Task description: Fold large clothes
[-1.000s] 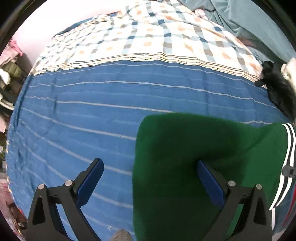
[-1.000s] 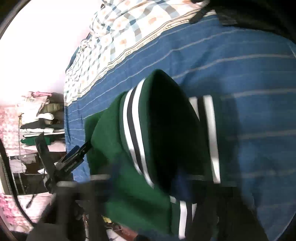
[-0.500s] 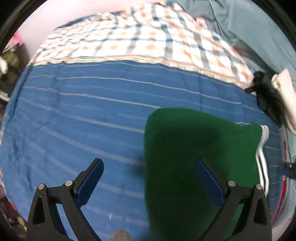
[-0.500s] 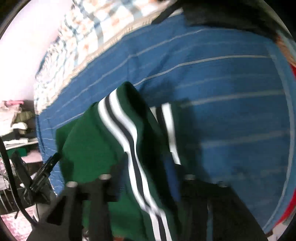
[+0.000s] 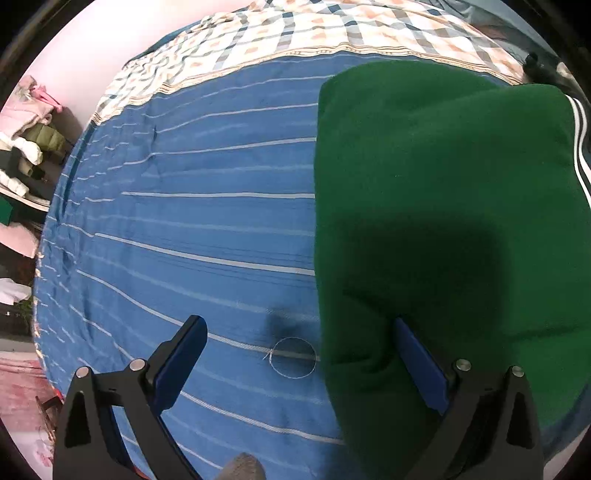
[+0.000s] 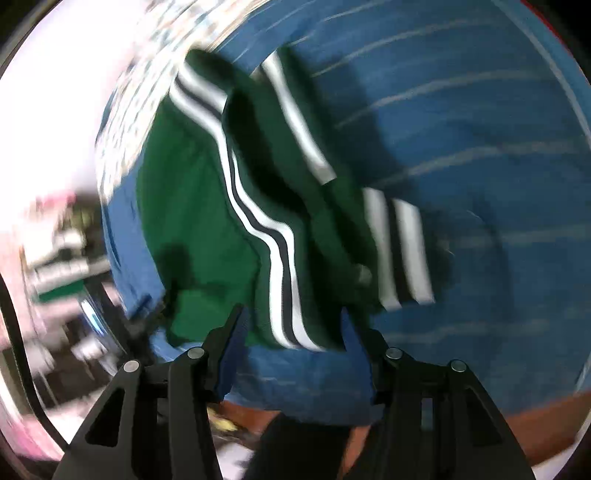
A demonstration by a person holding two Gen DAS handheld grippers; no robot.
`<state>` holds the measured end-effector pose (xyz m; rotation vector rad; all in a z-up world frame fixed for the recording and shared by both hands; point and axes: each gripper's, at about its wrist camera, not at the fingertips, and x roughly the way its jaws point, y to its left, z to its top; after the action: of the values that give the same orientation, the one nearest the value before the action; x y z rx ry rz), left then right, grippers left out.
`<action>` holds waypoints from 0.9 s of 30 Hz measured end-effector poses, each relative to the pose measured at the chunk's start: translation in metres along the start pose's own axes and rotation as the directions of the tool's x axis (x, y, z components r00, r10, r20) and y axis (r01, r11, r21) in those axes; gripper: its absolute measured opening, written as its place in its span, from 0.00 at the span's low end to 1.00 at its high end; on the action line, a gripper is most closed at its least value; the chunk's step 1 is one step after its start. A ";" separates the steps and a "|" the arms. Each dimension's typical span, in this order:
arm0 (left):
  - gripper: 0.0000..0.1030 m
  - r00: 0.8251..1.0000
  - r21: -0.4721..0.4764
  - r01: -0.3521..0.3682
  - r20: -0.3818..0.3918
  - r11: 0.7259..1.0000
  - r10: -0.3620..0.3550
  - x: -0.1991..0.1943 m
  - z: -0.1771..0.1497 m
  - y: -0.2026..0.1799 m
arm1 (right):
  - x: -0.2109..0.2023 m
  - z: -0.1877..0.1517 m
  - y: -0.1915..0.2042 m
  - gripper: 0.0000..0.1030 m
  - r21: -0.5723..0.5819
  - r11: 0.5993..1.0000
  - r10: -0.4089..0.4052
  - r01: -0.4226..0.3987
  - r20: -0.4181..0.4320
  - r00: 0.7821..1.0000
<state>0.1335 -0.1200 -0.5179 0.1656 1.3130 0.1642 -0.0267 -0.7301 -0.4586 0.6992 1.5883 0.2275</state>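
On the blue striped bedspread (image 5: 192, 229) lies the green garment (image 5: 443, 206), a large top trimmed with white and dark bands, bunched toward the right side of the bed as seen from the left gripper's camera. It looks partly folded: one broad green panel lies smooth and doubled over, yet from the right camera a banded cuff (image 6: 402, 251) and a striped edge (image 6: 273, 266) sprawl loose on the far side, so my guess is that tidying and at least one more fold remain.

Over the garment's near left edge, the left gripper (image 5: 299, 354) stands wide open, one blue pad above bare bedspread, the other over green cloth, pinching nothing. Near the bed's edge, the right gripper (image 6: 291, 328) has its jaws parted about halfway and easing slightly inward; the striped hem sits between them, but the pads do not look pressed on it, though that view is badly blurred.

Beyond the blue spread, a checked quilt (image 5: 332, 33) covers the far part of the bed. Far left, stacked clothes (image 5: 26, 147) fill some shelves, well clear of the work. A small loop of thread (image 5: 293, 357) lies just beside the garment. Nothing blocks the next fold.
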 end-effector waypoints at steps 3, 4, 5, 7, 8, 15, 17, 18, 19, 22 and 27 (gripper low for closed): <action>1.00 1.000 0.007 -0.003 -0.003 1.000 0.003 -0.008 -0.004 -0.004 | 0.050 0.005 -0.004 0.34 -0.066 0.983 -0.174 0.169 -0.071 0.982; 1.00 1.000 0.005 -0.005 -0.014 1.000 0.005 -0.012 -0.003 -0.004 | 0.059 0.007 -0.004 0.34 -0.051 0.982 -0.184 0.180 -0.094 0.978; 1.00 1.000 -0.003 0.001 -0.023 1.000 -0.001 -0.015 -0.003 -0.004 | 0.061 0.009 0.004 0.34 -0.060 0.977 -0.210 0.204 -0.106 0.972; 1.00 0.999 -0.045 0.039 -0.013 0.998 -0.040 -0.032 -0.004 0.001 | 0.052 0.009 0.017 0.39 -0.075 0.975 -0.218 0.211 -0.106 0.970; 1.00 0.999 -0.059 0.051 -0.005 0.997 -0.051 -0.039 -0.005 0.004 | 0.044 0.009 0.024 0.45 -0.063 0.979 -0.198 0.192 -0.097 0.975; 1.00 0.998 -0.100 0.047 0.033 0.994 -0.044 -0.027 0.022 0.001 | -0.008 0.034 0.049 0.61 -0.055 0.998 0.030 -0.027 0.055 0.998; 1.00 0.996 -0.111 0.083 -0.036 0.990 -0.088 0.007 0.035 -0.003 | -0.010 0.060 0.054 0.61 -0.091 0.996 0.013 -0.004 0.107 0.994; 1.00 0.985 -0.130 0.153 -0.055 0.980 -0.161 0.021 0.040 -0.003 | -0.010 0.069 0.056 0.61 -0.099 0.995 0.009 0.004 0.125 0.992; 1.00 0.975 -0.144 0.208 -0.055 0.968 -0.217 0.026 0.043 -0.003 | -0.010 0.081 0.058 0.61 -0.106 0.994 0.010 0.005 0.141 0.990; 1.00 0.948 -0.140 0.302 -0.063 0.943 -0.312 0.035 0.047 -0.004 | -0.007 0.126 0.064 0.61 -0.130 0.991 0.024 0.000 0.180 0.983; 1.00 0.940 -0.184 0.315 -0.071 0.931 -0.333 0.025 0.047 0.007 | 0.001 0.164 0.062 0.48 -0.183 0.983 0.004 0.018 0.121 0.993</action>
<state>0.1853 -0.1090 -0.5286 -0.2088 1.4010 0.0014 0.1488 -0.7219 -0.4523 0.5538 1.4334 0.3165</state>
